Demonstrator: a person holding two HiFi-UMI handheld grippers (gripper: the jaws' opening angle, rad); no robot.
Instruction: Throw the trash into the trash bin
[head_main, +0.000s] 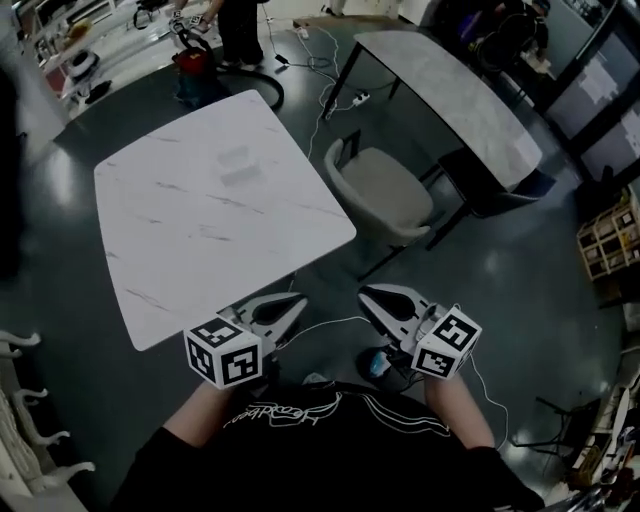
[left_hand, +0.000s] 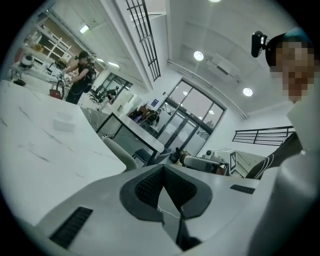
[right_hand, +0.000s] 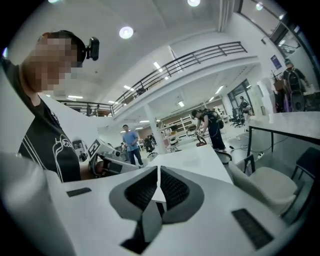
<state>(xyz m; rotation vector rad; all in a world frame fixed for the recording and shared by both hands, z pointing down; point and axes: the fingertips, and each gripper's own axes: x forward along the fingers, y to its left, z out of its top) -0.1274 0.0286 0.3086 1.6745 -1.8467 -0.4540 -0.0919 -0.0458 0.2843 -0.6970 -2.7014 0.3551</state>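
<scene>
Head view: holding left gripper (head_main: 300, 298) and right gripper (head_main: 364, 293) pressed together, empty, near the marble table (head_main: 200, 230) corner. Spotting no trash, no trash bin anywhere. Best scanning around first, spreading jaws only when nearing a piece.

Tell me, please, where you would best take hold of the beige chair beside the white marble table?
Grip the beige chair by the top rim of its curved backrest, coming from above on the white marble table's side. That rim looks thin enough for jaws to straddle and faces that table; the seat is broad and rounded.
</scene>
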